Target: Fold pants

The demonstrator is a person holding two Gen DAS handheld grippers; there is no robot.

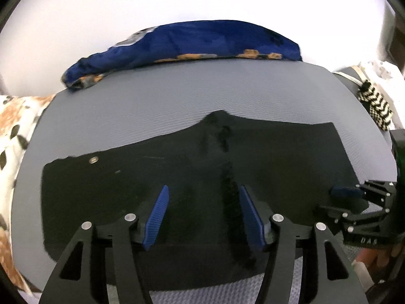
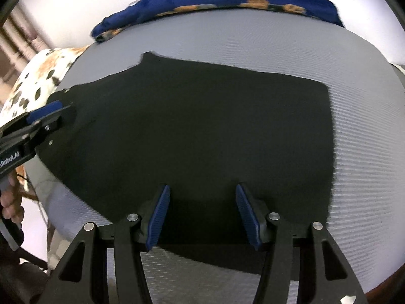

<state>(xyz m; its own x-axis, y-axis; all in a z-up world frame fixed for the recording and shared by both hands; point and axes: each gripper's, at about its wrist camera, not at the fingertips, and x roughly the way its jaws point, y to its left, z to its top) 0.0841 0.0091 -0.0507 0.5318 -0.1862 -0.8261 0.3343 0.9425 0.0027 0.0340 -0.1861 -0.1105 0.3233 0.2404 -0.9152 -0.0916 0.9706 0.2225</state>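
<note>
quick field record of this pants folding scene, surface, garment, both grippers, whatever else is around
surface: grey textured mat
garment: black pants lying flat on the mat, folded into a compact shape, silver button showing near one end
left gripper: open above the pants, nothing between its blue pads
right gripper: open above the pants near their edge, nothing held
other cloth: blue and orange patterned fabric at the mat's far edge
also around: white floral fabric beside the mat; black and white striped item at the other side
</note>
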